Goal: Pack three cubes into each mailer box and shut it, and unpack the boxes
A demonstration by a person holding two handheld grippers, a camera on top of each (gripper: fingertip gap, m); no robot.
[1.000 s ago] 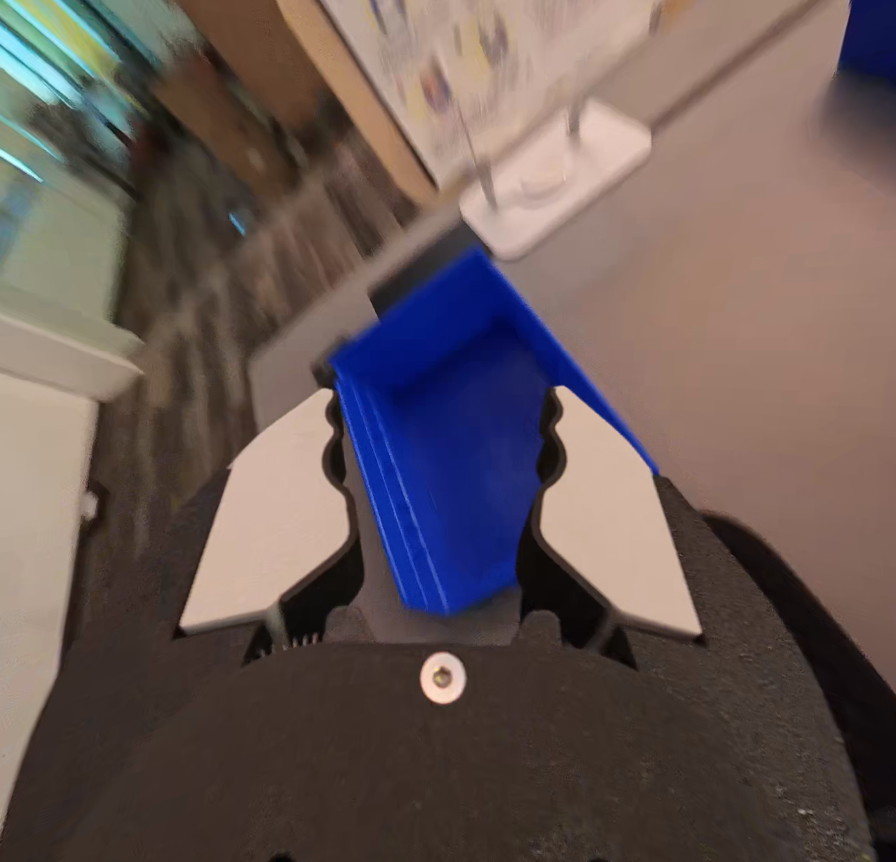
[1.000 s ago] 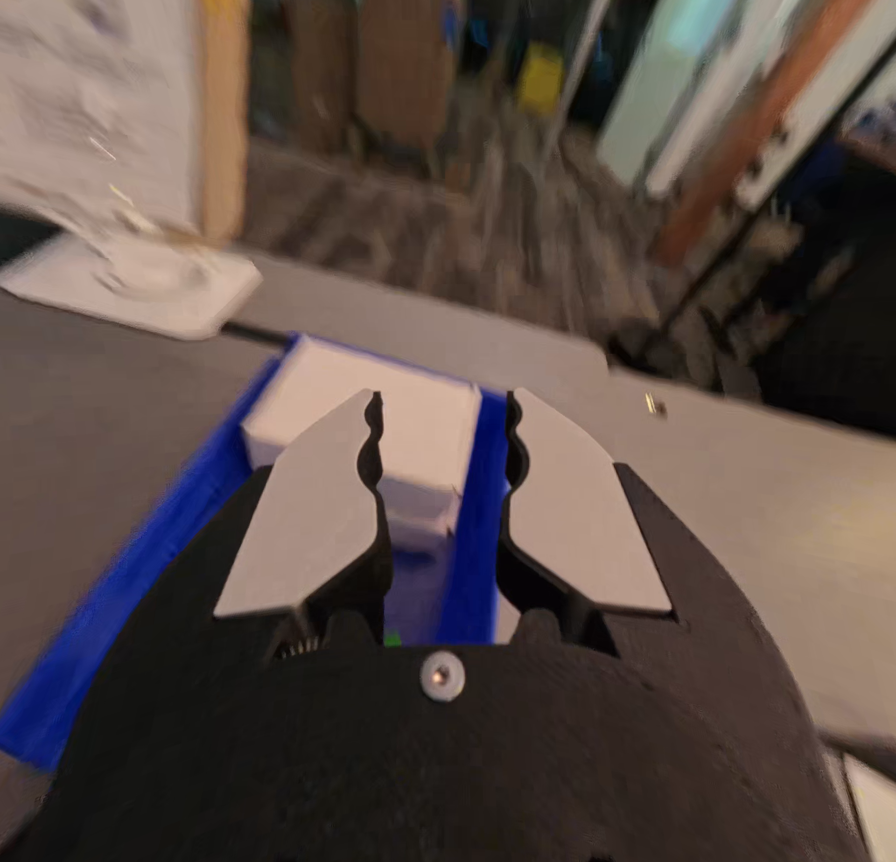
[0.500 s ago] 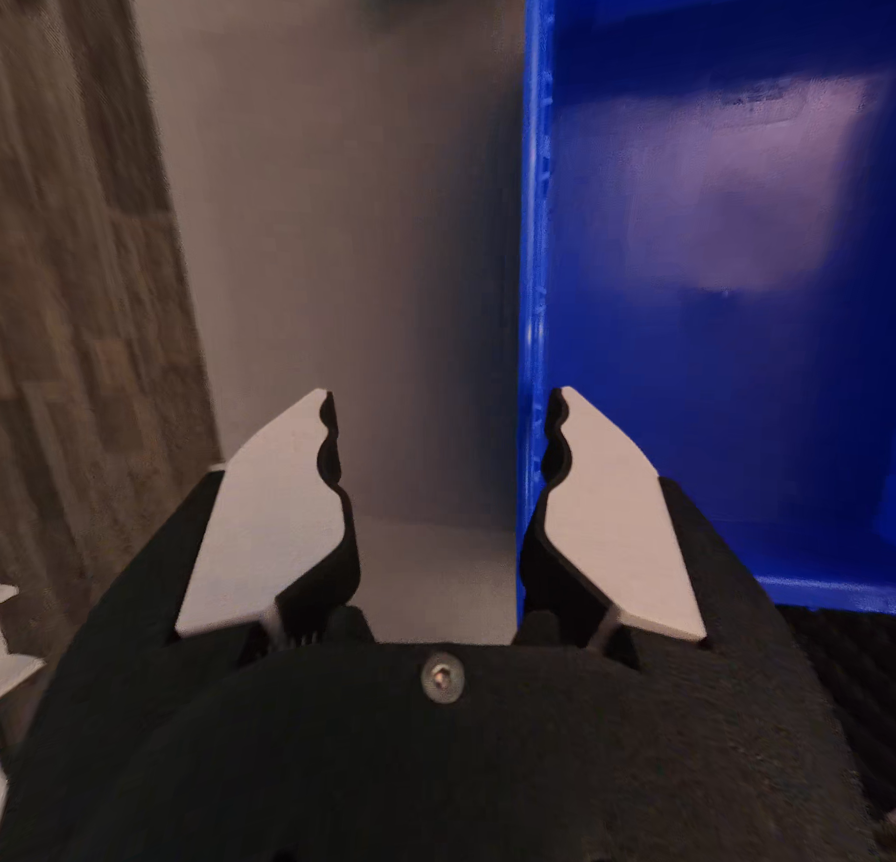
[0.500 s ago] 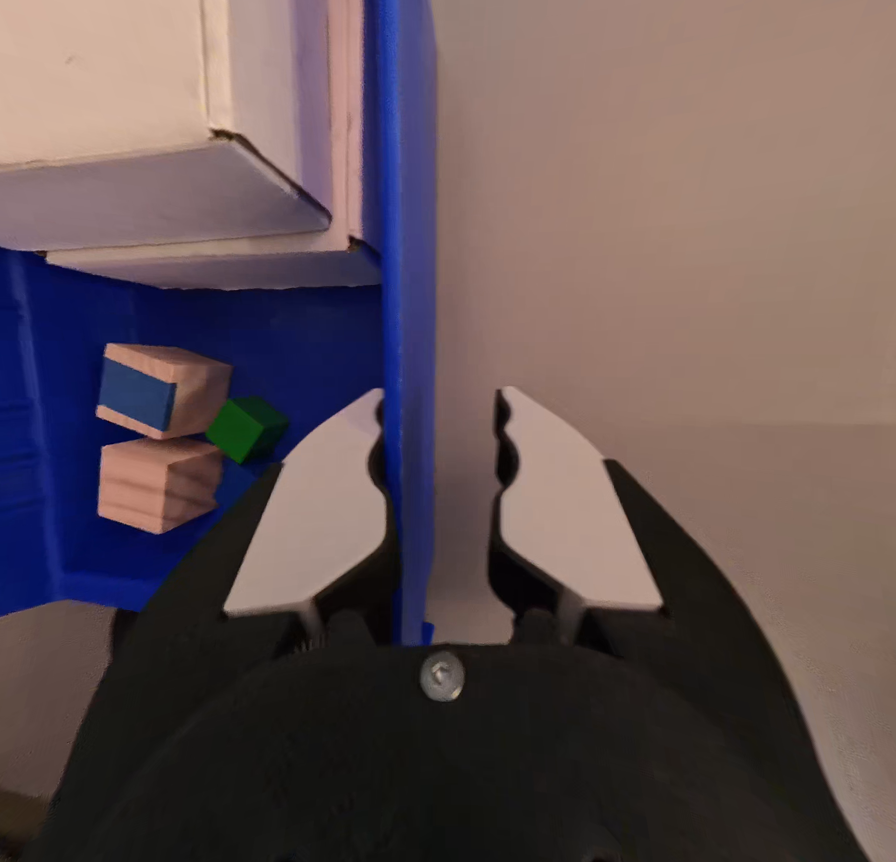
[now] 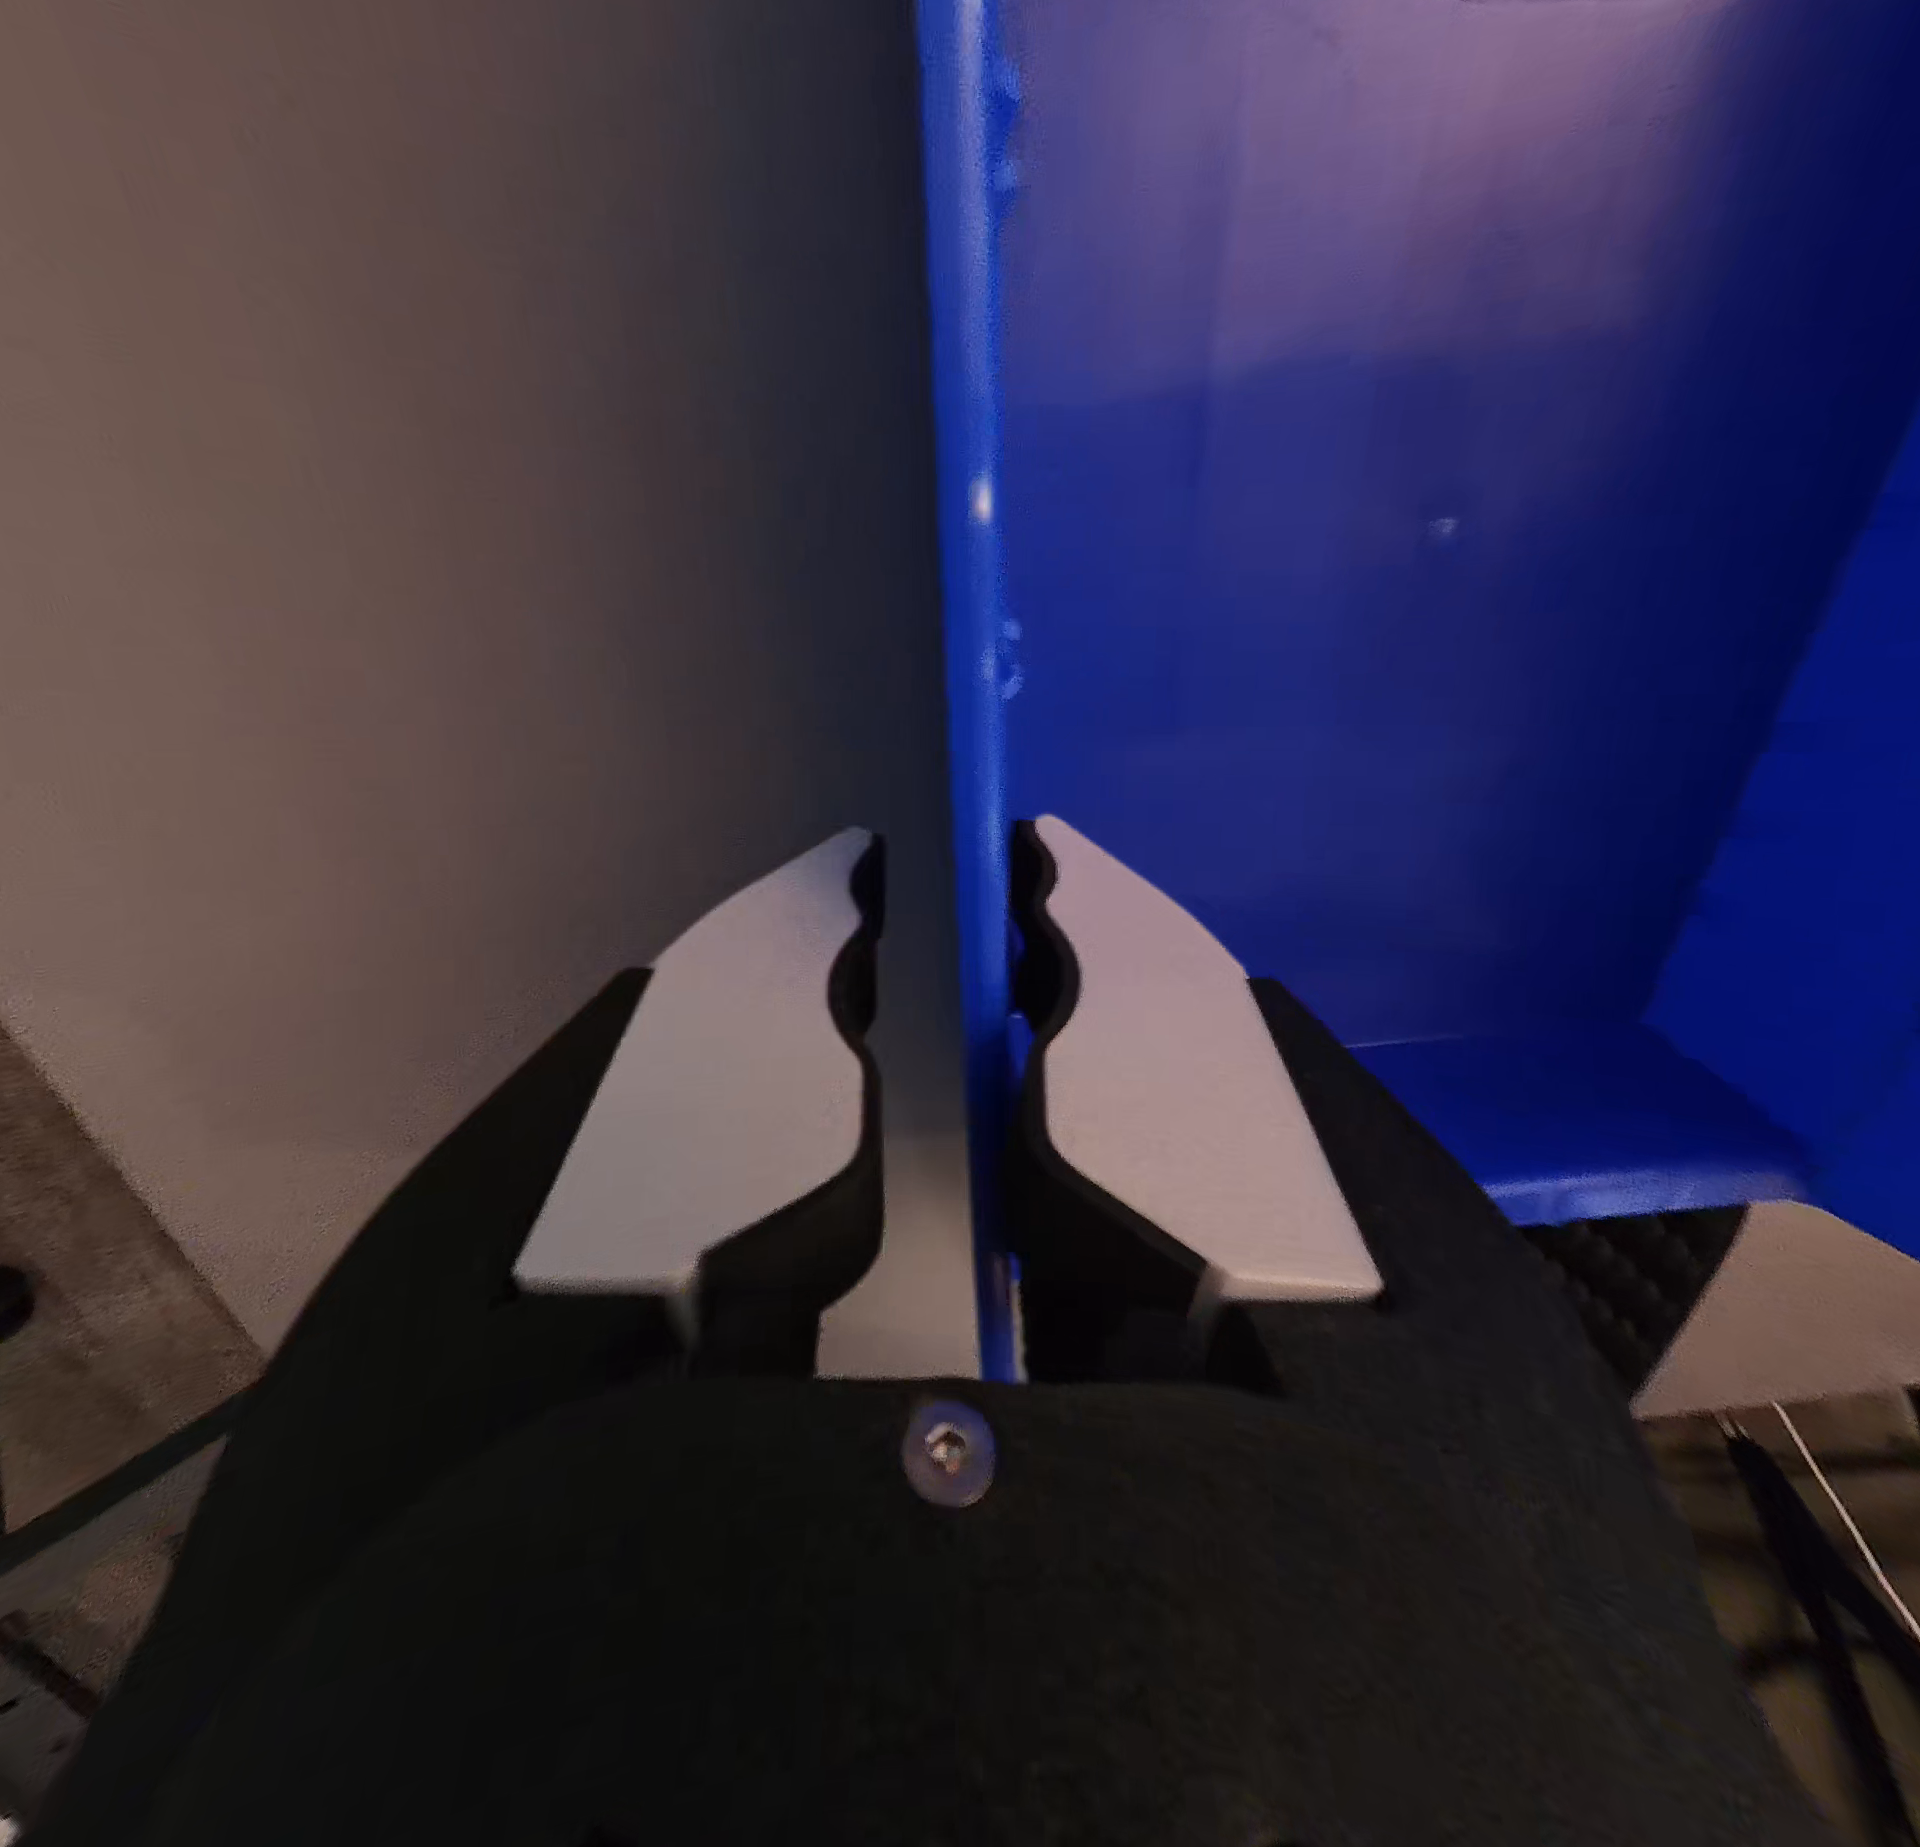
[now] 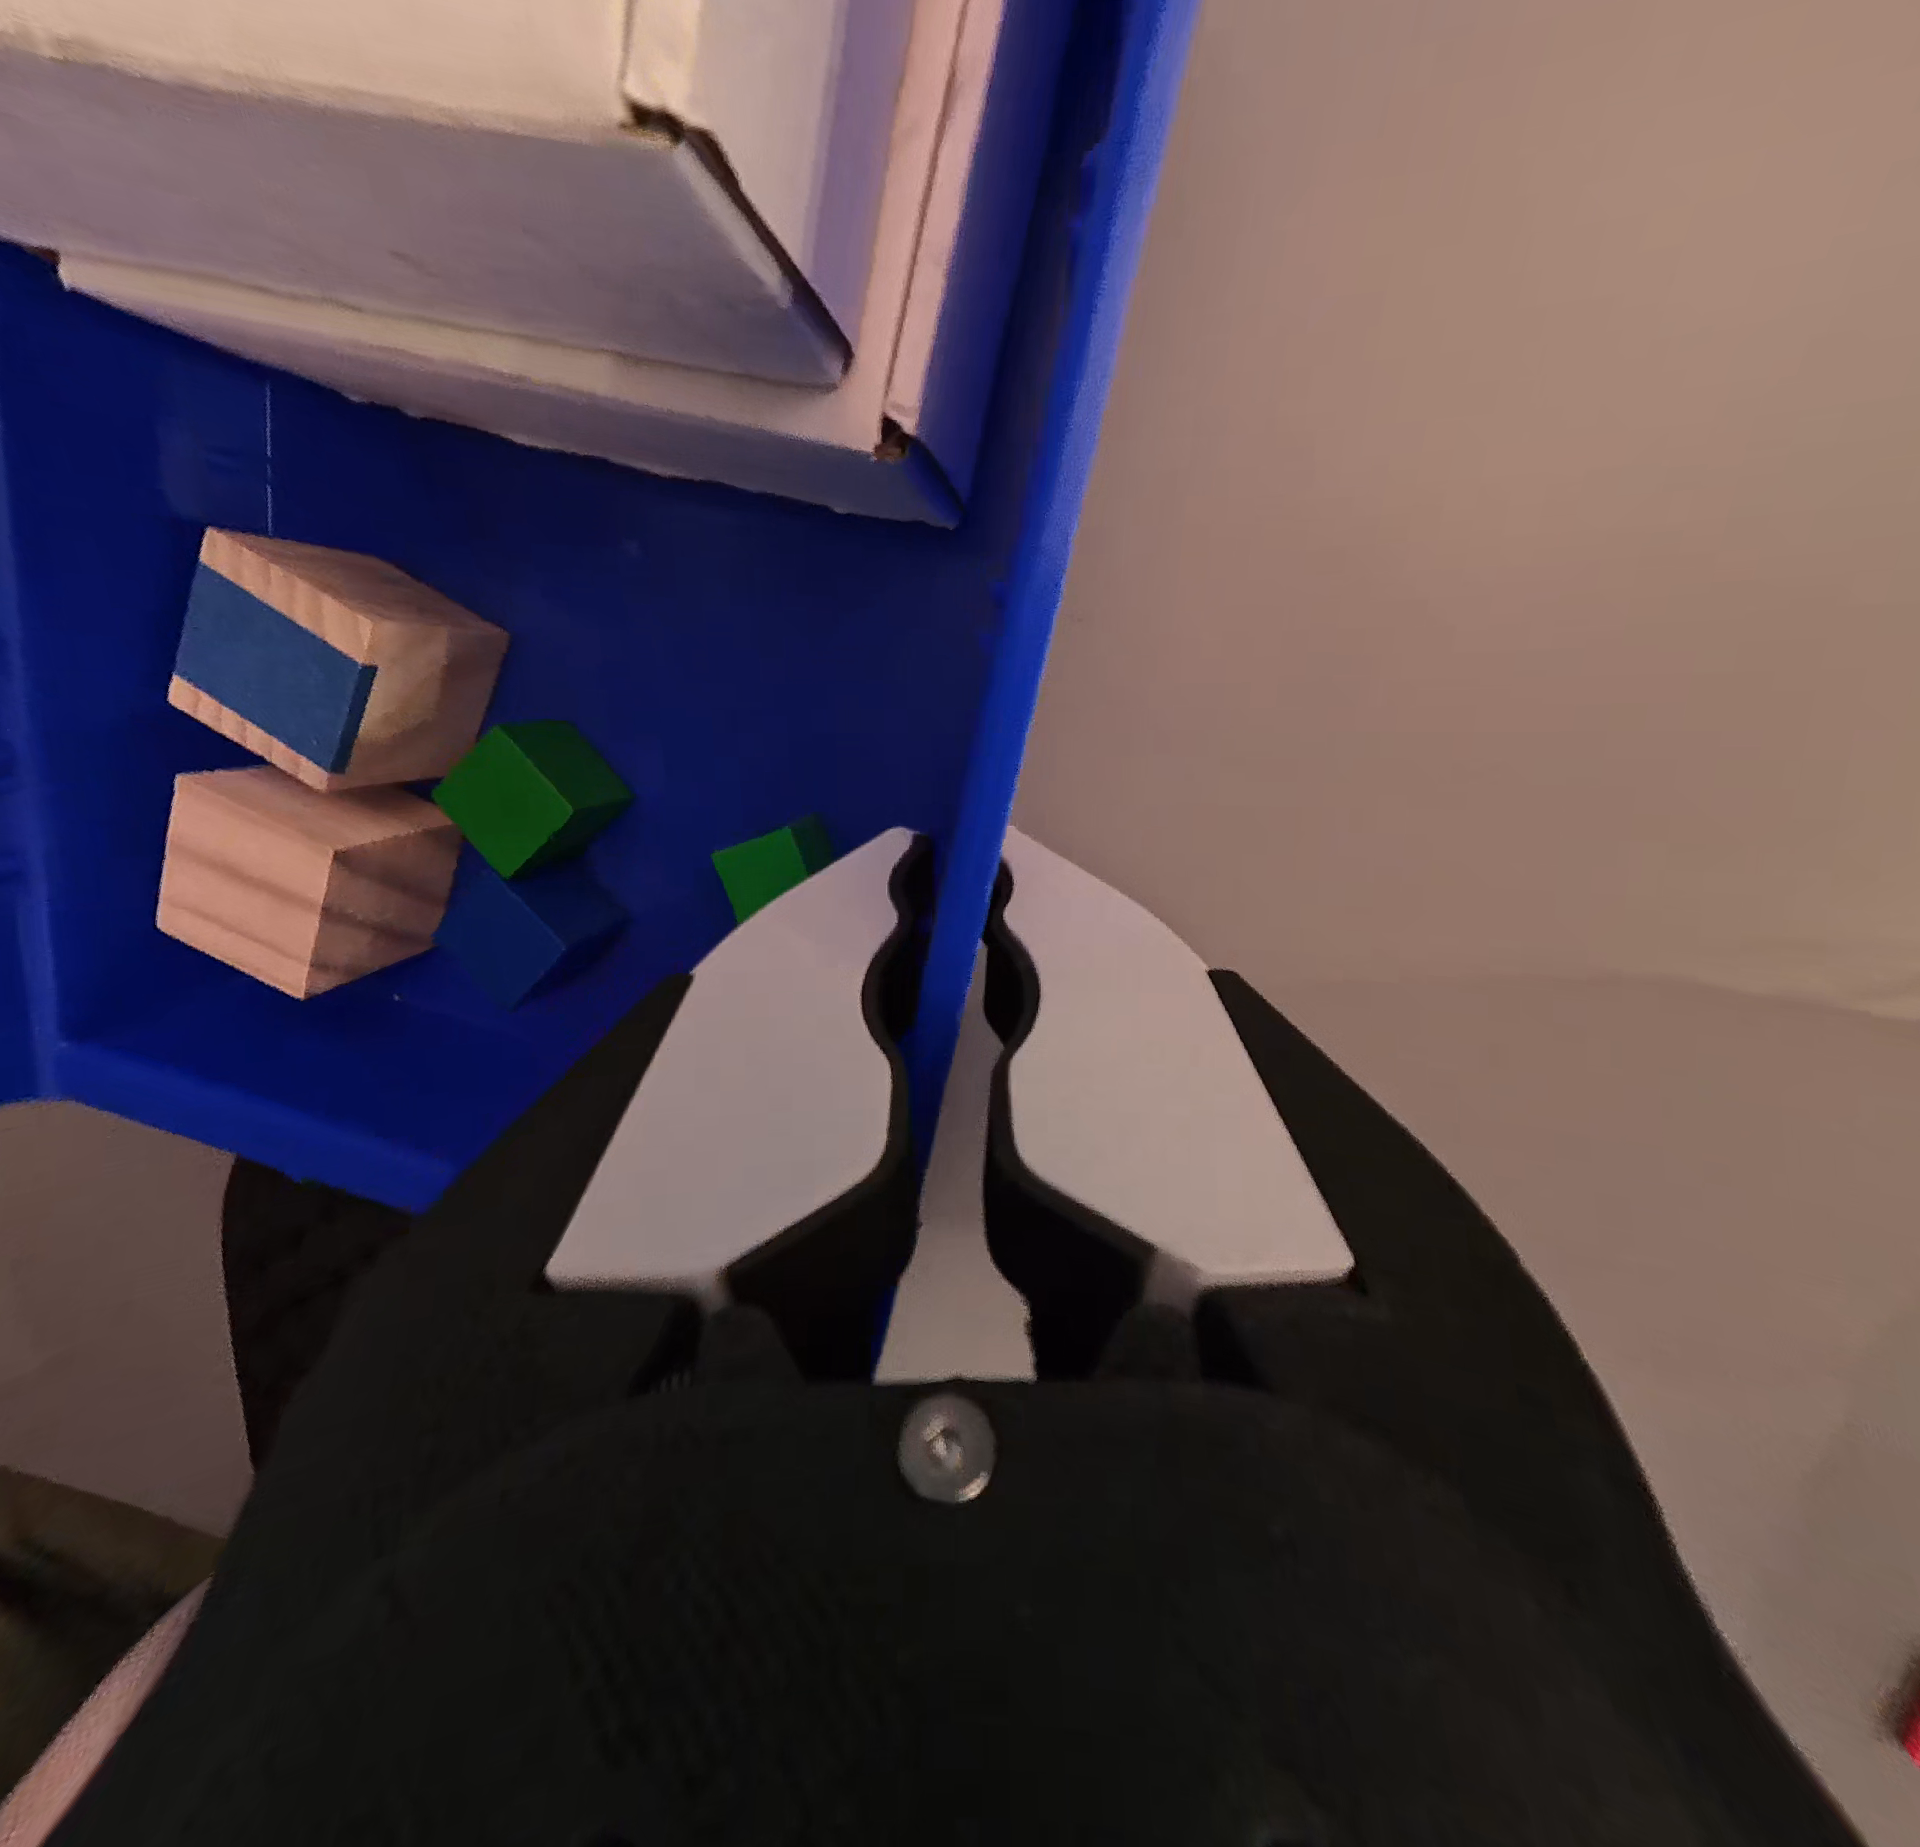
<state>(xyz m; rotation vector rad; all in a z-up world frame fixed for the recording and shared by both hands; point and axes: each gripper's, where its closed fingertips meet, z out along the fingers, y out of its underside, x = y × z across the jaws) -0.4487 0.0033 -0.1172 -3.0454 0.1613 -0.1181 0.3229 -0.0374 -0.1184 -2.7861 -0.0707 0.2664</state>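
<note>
In the left wrist view my left gripper (image 5: pixel 945 841) straddles the left wall (image 5: pixel 966 447) of an empty blue bin (image 5: pixel 1455 447), with the jaws drawn in on the wall. In the right wrist view my right gripper (image 6: pixel 951 847) is shut on the right wall (image 6: pixel 1081 343) of a second blue bin. That bin holds stacked white mailer boxes (image 6: pixel 416 135). It also holds loose cubes: a wooden one with a blue face (image 6: pixel 343 654), a plain wooden one (image 6: pixel 301 878), two green ones (image 6: pixel 530 795) (image 6: pixel 769 867), and a blue one (image 6: pixel 520 930).
Both bins sit on a grey table (image 5: pixel 416 447) (image 6: pixel 1507 447). The floor (image 5: pixel 94 1226) shows past the table edge at lower left. A pale finger of another gripper (image 5: pixel 1787 1298) shows at the lower right of the left wrist view. My hands' fingertips stand some 80 centimeters from each other.
Both grippers dropped from a forward-looking pose to look down on the bin walls. Both jaws have narrowed onto the walls since half a second ago.
</note>
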